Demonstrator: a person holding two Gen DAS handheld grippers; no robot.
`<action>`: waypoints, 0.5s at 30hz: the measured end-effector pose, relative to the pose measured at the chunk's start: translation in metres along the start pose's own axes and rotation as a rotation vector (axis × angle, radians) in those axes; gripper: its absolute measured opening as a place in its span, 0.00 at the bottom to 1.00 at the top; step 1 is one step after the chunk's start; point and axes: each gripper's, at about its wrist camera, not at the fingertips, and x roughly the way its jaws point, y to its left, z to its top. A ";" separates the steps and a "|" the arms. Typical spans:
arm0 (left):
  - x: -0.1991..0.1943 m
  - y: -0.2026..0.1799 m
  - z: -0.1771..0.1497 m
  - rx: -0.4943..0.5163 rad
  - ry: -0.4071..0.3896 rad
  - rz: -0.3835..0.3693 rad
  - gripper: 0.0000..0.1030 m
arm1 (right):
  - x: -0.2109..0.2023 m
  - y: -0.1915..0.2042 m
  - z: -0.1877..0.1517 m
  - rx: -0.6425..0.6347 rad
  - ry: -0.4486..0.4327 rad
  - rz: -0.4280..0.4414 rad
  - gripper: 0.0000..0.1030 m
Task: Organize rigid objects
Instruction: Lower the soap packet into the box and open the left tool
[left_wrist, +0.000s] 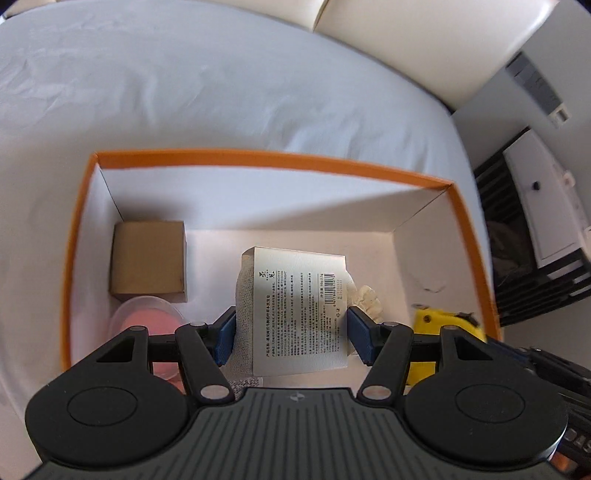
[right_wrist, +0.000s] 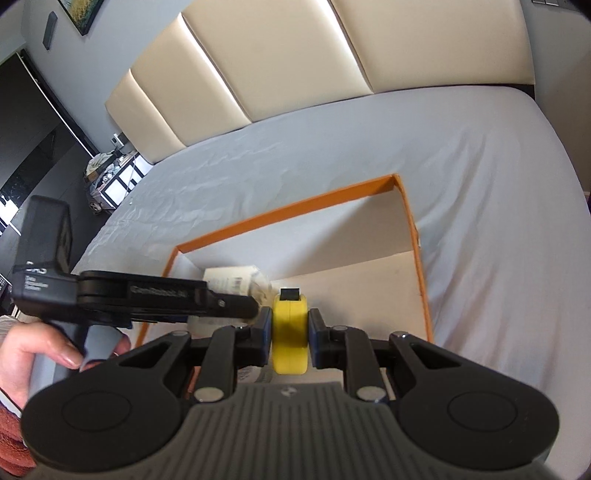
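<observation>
An orange box (left_wrist: 258, 157) with white inner walls sits open on the bed. My left gripper (left_wrist: 291, 332) is shut on a grey cloth pouch with a white printed label (left_wrist: 295, 302), held over the middle of the box. The blue pads (left_wrist: 225, 336) press on both of its sides. My right gripper (right_wrist: 290, 332) is shut on a yellow tape measure (right_wrist: 290, 325) over the box's right part (right_wrist: 417, 236). The tape measure (left_wrist: 428, 321) also shows at the right in the left wrist view. The pouch (right_wrist: 229, 282) and the left gripper's body (right_wrist: 147, 295) appear left of it.
Inside the box, a brown cardboard carton (left_wrist: 147, 258) stands in the far left corner, with a clear round tub holding something pink (left_wrist: 147, 317) in front of it. A hand (right_wrist: 37, 350) holds the left gripper's handle. A grey sheet (left_wrist: 221, 74) and cream headboard (right_wrist: 258, 55) surround the box.
</observation>
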 end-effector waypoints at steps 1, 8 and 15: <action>0.007 -0.002 0.001 0.002 0.012 0.021 0.69 | 0.002 -0.003 0.001 0.000 0.002 -0.002 0.18; 0.039 -0.006 0.002 -0.018 0.074 0.158 0.69 | 0.015 -0.011 0.001 -0.016 0.024 -0.001 0.18; 0.047 -0.003 -0.002 -0.004 0.109 0.223 0.71 | 0.020 -0.017 -0.001 -0.012 0.039 0.015 0.18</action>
